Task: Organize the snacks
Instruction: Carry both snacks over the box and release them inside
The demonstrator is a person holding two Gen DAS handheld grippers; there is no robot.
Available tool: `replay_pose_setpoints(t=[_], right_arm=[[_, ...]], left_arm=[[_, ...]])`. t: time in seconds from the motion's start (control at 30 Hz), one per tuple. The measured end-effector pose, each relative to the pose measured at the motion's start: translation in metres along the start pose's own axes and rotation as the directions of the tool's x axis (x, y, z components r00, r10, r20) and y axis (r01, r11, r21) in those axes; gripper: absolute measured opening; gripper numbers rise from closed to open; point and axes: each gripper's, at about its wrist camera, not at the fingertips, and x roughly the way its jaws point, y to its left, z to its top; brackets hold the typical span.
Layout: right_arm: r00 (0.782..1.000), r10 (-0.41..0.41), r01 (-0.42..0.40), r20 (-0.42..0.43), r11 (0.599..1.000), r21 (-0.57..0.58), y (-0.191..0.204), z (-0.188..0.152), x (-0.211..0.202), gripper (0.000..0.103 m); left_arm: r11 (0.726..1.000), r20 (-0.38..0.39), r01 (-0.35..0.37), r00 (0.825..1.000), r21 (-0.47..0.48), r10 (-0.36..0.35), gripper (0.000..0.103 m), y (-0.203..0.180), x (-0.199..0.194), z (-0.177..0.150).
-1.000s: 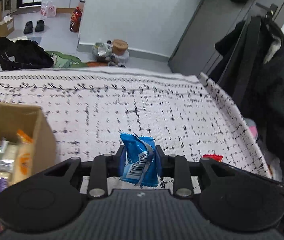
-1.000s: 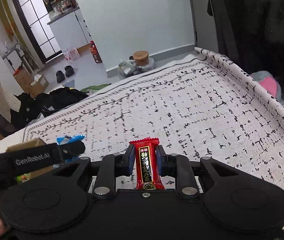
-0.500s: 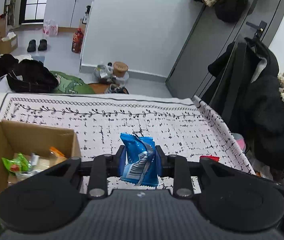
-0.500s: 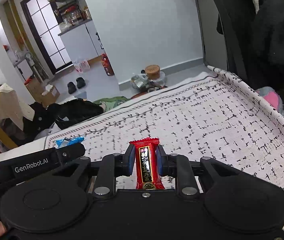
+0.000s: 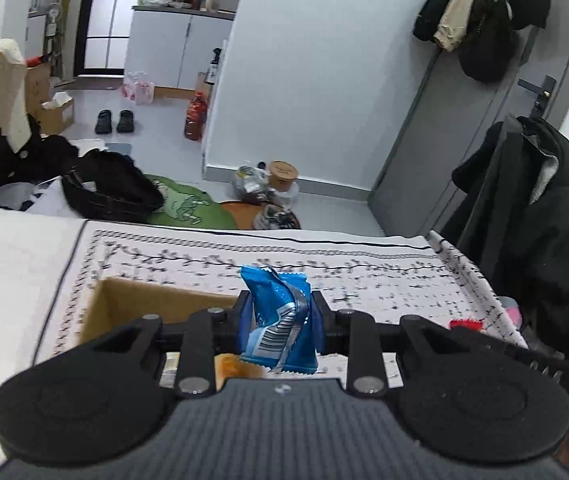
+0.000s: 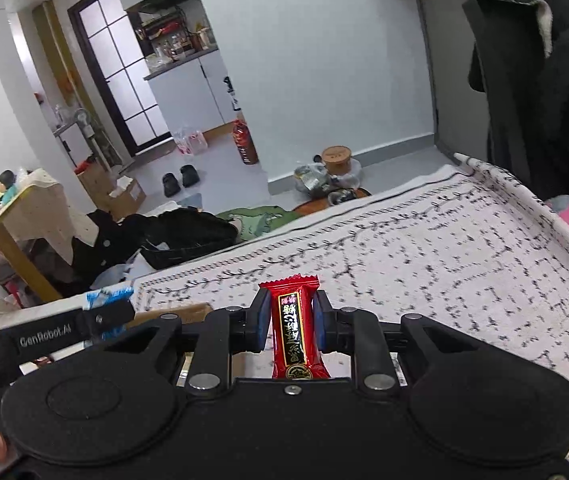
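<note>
My left gripper [image 5: 278,316] is shut on a blue snack packet [image 5: 278,320] and holds it above the open cardboard box [image 5: 132,300], over its right part. An orange packet [image 5: 230,362] shows inside the box below the fingers. My right gripper [image 6: 290,324] is shut on a red candy bar [image 6: 293,332], held upright over the patterned cloth [image 6: 464,248]. In the right wrist view the left gripper [image 6: 96,316] with its blue packet [image 6: 110,295] is at the left, over the box edge [image 6: 180,312]. The red bar's tip [image 5: 463,324] shows at right in the left wrist view.
The white cloth with black marks [image 5: 364,264] covers the table; its far edge and right edge drop off. Black coats [image 5: 532,208] hang close to the right. Bags, clothes and jars lie on the floor beyond the far edge.
Both grippers have risen and tilted up. My left gripper has moved left with the blue packet, from beside the box to above it. The right gripper follows with the red bar.
</note>
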Motion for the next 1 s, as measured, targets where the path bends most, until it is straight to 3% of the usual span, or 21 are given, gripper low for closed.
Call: replay_pose_setpoints(t=[0.27, 0.47, 0.63, 0.83, 1.0], right_arm=[[0.999, 0.052, -0.052, -0.013, 0.998, -0.034, 0.034, -0.002, 0.009, 0.022], [0.996, 0.088, -0.09, -0.022, 0.993, -0.072, 0.062, -0.005, 0.014, 0.022], [0.994, 0.105, -0.107, -0.028, 0.989, -0.102, 0.077, -0.007, 0.019, 0.022], [0.992, 0.121, -0.125, -0.043, 0.987, -0.097, 0.09, -0.004, 0.028, 0.022], [0.984, 0.174, -0.176, -0.047, 0.982, -0.061, 0.103, 0.0, 0.034, 0.026]], left_arm=[[0.997, -0.013, -0.055, 0.998, -0.057, 0.054, 0.029, 0.05, -0.015, 0.003], [0.994, -0.048, -0.06, 0.997, -0.091, 0.056, 0.03, 0.073, -0.017, -0.002], [0.986, -0.067, -0.103, 0.993, -0.128, 0.095, 0.057, 0.09, -0.017, -0.008], [0.983, -0.024, -0.112, 0.994, -0.149, 0.109, 0.07, 0.107, -0.031, -0.009], [0.977, -0.027, -0.133, 0.991, -0.168, 0.13, 0.071, 0.119, -0.035, -0.009]])
